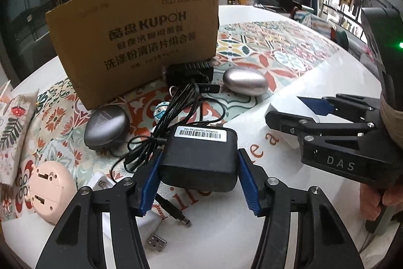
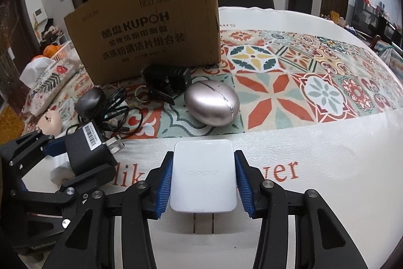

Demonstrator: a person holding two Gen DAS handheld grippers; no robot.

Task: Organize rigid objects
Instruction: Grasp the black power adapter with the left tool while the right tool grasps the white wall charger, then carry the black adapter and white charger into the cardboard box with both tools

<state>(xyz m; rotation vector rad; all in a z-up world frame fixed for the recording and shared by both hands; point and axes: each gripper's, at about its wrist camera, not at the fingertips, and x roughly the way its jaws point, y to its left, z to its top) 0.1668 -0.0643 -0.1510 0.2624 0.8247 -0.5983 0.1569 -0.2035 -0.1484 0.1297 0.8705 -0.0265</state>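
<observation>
My left gripper (image 1: 199, 177) is shut on a black power adapter (image 1: 201, 155) with a barcode label; its tangled black cable (image 1: 176, 112) trails toward the box. The adapter also shows in the right wrist view (image 2: 85, 153), prongs pointing right. My right gripper (image 2: 204, 180) is shut on a white OPPO charger (image 2: 204, 175), prongs toward the camera, just above the white cloth. The right gripper shows in the left wrist view (image 1: 297, 112) at right. A cardboard box (image 2: 151, 37) stands upright behind.
On the patterned tablecloth (image 2: 289, 82) lie a silver egg-shaped case (image 2: 211, 102), a grey pebble-shaped case (image 1: 107, 126), a black clip-like device (image 1: 189, 75), a pink round device (image 1: 50, 190) and a USB plug (image 1: 156, 242). A tissue pouch (image 2: 47, 85) lies far left.
</observation>
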